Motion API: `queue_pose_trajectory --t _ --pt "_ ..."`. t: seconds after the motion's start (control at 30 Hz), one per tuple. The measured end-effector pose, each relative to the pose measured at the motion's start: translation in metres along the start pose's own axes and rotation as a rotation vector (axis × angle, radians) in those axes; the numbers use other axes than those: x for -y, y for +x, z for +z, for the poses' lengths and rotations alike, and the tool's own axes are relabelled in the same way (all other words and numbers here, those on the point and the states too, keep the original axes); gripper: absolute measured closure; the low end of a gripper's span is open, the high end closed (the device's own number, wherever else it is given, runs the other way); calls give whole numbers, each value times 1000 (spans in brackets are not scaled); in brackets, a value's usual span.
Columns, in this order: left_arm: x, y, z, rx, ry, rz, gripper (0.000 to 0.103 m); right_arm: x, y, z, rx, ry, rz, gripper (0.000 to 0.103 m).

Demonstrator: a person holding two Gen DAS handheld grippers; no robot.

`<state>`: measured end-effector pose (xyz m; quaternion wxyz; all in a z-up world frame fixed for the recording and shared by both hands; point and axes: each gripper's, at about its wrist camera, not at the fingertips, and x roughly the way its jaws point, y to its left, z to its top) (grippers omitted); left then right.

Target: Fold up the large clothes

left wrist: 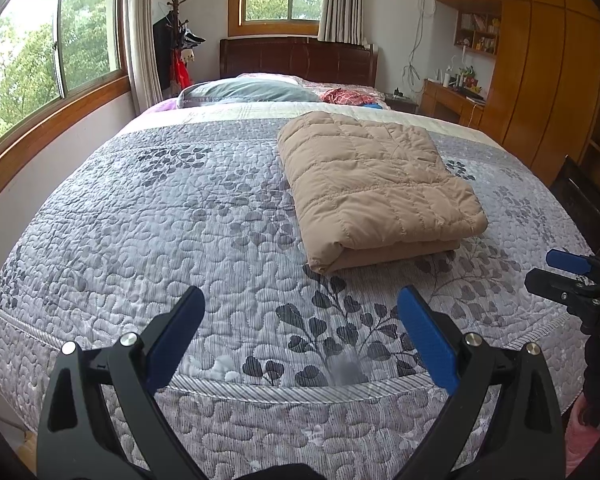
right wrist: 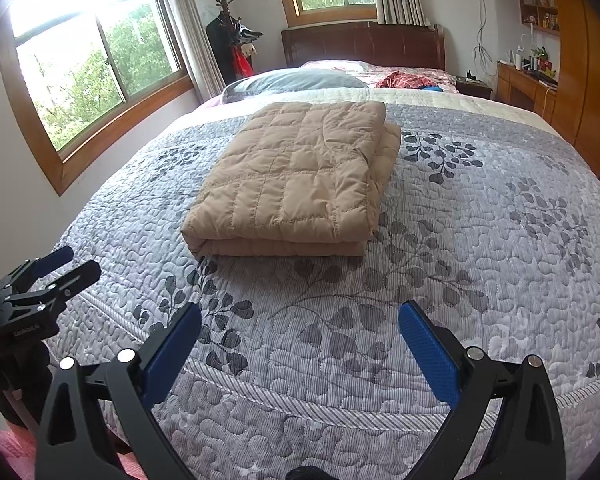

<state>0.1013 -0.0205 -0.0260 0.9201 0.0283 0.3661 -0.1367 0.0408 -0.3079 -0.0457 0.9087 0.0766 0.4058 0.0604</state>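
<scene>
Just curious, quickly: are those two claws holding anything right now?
Left gripper: open, holding nothing.
Right gripper: open, holding nothing.
The folded jacket lies untouched.

The tan jacket (right wrist: 296, 178) is quilted, puffy cloth with a slight sheen. The bedspread (right wrist: 440, 240) under it is stitched, bumpy matt cloth. Each claw, left claw (left wrist: 301, 336) and right claw (right wrist: 300, 342), looks matt black plastic with rough blue pads (right wrist: 428, 356); at 12 o'clock, glossy wooden headboard (left wrist: 300, 58).

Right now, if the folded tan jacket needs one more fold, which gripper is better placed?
Probably the right gripper: the tan jacket lies almost straight ahead of it. From the left gripper it sits off to the right. Both jaws are open, clear of the quilt.
</scene>
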Motion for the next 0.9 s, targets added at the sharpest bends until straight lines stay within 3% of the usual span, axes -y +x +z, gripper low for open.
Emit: queue_pose_trajectory --t 0.9 --pt "-2 2 1 -8 3 -5 7 1 3 0 -9 -2 1 4"
